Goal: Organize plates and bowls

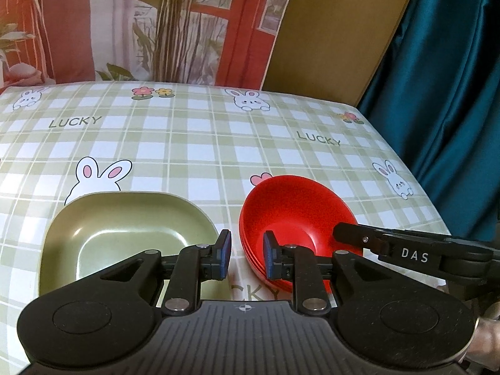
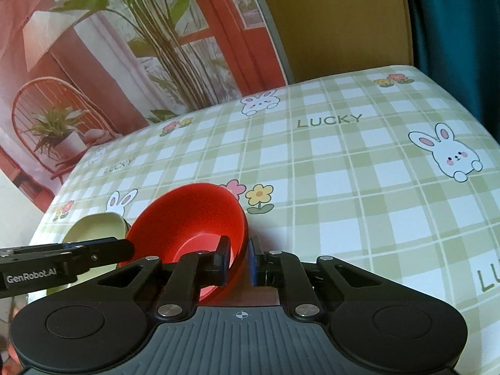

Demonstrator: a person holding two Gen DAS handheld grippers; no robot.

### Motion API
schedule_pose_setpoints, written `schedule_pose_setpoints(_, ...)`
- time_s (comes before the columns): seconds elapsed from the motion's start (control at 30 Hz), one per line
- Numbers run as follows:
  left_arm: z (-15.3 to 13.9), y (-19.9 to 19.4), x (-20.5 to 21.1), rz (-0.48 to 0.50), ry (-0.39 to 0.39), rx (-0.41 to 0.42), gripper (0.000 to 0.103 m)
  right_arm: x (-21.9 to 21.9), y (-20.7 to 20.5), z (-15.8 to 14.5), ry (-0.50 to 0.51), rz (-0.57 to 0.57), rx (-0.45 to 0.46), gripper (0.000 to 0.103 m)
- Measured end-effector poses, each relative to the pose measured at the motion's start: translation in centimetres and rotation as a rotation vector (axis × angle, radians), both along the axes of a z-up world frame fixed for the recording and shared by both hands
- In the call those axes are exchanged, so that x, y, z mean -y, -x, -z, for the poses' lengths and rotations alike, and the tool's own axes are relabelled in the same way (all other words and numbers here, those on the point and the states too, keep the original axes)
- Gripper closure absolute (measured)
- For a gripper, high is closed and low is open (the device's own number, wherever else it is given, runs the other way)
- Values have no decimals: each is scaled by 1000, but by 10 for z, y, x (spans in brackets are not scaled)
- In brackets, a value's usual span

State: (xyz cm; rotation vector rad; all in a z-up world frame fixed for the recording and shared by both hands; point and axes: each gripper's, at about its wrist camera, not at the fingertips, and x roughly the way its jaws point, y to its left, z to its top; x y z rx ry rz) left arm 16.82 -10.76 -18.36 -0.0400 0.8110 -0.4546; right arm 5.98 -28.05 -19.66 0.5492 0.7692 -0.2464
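Note:
A stack of red bowls (image 1: pixel 297 218) sits on the checked tablecloth, beside a green squarish plate (image 1: pixel 125 228) on its left. My left gripper (image 1: pixel 247 256) is open, its right finger over the red stack's left rim and its left finger by the plate's right edge. In the right wrist view my right gripper (image 2: pixel 240 259) straddles the right rim of the red bowl (image 2: pixel 193 215), one finger inside and one outside, pads close to the wall. The green plate (image 2: pixel 93 228) lies behind to the left, partly hidden by the left gripper's finger (image 2: pixel 78 254).
The tablecloth (image 1: pixel 203 143) with rabbits and "LUCKY" print stretches far behind the dishes. A printed backdrop (image 1: pixel 156 25) stands at the table's far edge. A teal curtain (image 1: pixel 443 93) hangs past the right edge.

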Motion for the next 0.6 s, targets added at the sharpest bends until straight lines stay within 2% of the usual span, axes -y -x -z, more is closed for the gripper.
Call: schedule_pose_setpoints(0.6,17,-8,16,27,-11,-52,80,4,-1,5,-40,21,13,92)
